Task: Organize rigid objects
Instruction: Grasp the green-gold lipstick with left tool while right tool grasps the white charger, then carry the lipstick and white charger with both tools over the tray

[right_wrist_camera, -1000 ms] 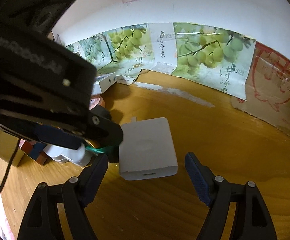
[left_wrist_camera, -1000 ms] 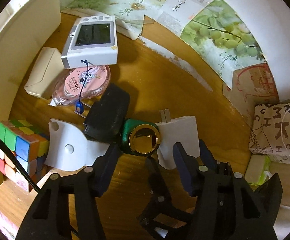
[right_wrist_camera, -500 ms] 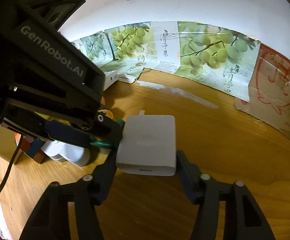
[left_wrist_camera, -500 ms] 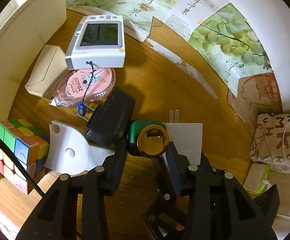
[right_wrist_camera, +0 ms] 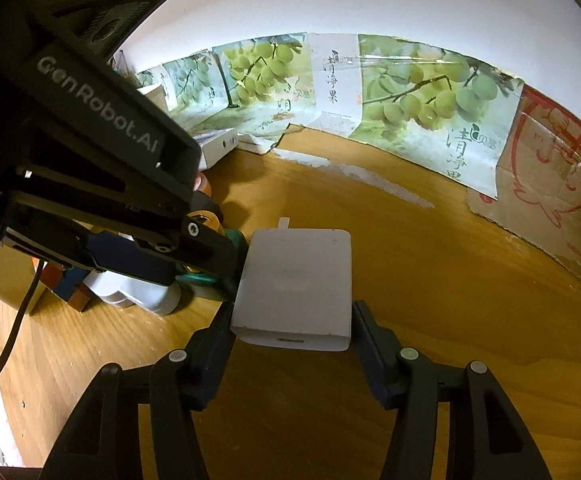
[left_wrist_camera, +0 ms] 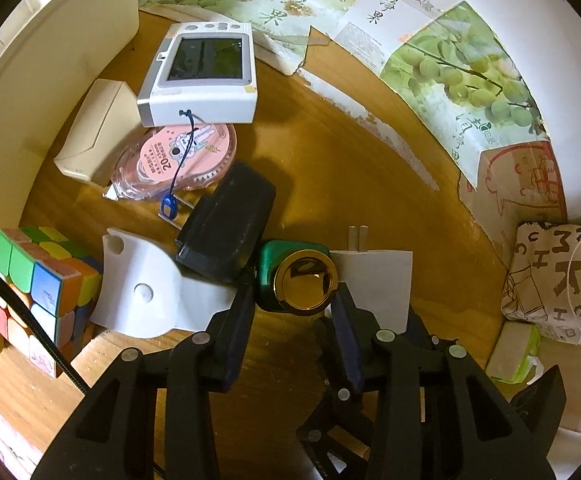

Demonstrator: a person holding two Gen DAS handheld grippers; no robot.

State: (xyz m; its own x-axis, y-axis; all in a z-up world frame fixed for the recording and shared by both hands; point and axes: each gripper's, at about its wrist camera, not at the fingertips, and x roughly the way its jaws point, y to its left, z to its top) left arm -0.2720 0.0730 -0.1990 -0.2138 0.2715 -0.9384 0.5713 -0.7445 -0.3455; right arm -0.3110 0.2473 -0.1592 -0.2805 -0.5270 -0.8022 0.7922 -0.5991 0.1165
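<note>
Bottle (left_wrist_camera: pixel 296 280) left of charger (left_wrist_camera: pixel 374 280) — touching — on table (left_wrist_camera: pixel 350 184).

The left hand-held gripper (right_wrist_camera: pixel 210 256) hides most of the green bottle (right_wrist_camera: pixel 236 238) and cube (right_wrist_camera: pixel 64 286) behind it

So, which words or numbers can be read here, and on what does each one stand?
"GenRobot.AI": black body of the left gripper.
"20": round pink correction tape dispenser; its small print is blurred.
"清净果": green grape-print cardboard at the wall.
Large black letters: cream printed cloth pouch, no whole word readable.
</note>
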